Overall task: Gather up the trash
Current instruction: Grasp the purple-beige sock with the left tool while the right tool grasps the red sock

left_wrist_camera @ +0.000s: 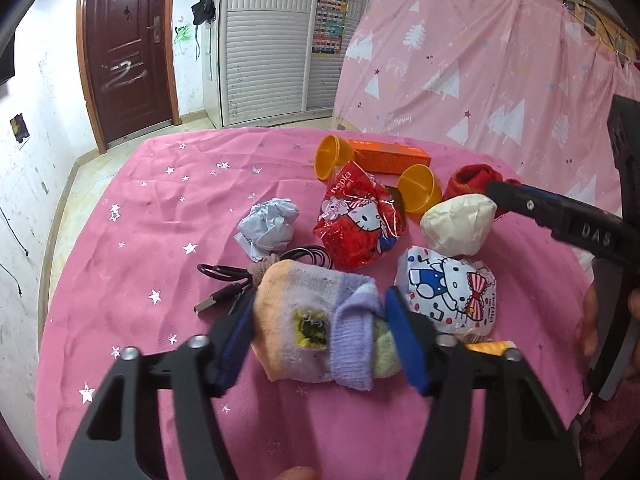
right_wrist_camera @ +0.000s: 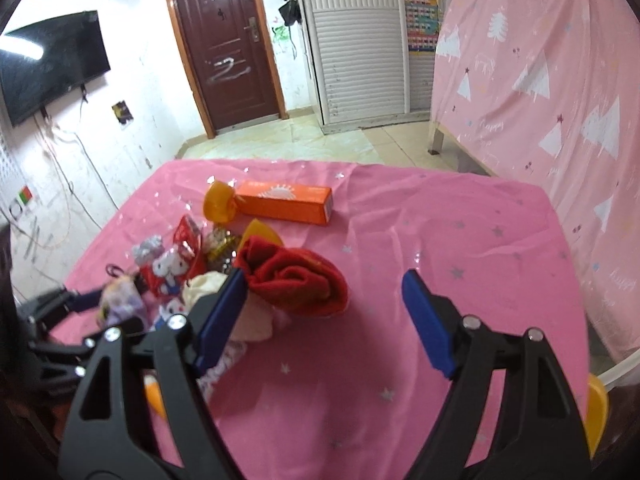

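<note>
On the pink star-print tablecloth [left_wrist_camera: 160, 240] lies a pile of things. My left gripper [left_wrist_camera: 320, 332] has its blue pads on both sides of a pastel sock bundle [left_wrist_camera: 316, 328]. Behind it lie a crumpled white paper ball [left_wrist_camera: 269, 227], a red Hello Kitty wrapper [left_wrist_camera: 360, 220], a white Hello Kitty wrapper [left_wrist_camera: 452, 292] and a cream paper wad [left_wrist_camera: 458, 224]. My right gripper [right_wrist_camera: 324, 308] is open; its left pad touches a rolled red sock [right_wrist_camera: 296, 280]. It shows as a black arm [left_wrist_camera: 560, 220] in the left wrist view.
An orange box [right_wrist_camera: 286, 202], two orange cups [left_wrist_camera: 334, 156] [left_wrist_camera: 420, 188] and a black USB cable [left_wrist_camera: 224, 284] lie on the table. A pink curtain [left_wrist_camera: 480, 60] hangs at the right, a brown door [right_wrist_camera: 224, 44] and a white shutter cabinet [right_wrist_camera: 356, 40] stand behind.
</note>
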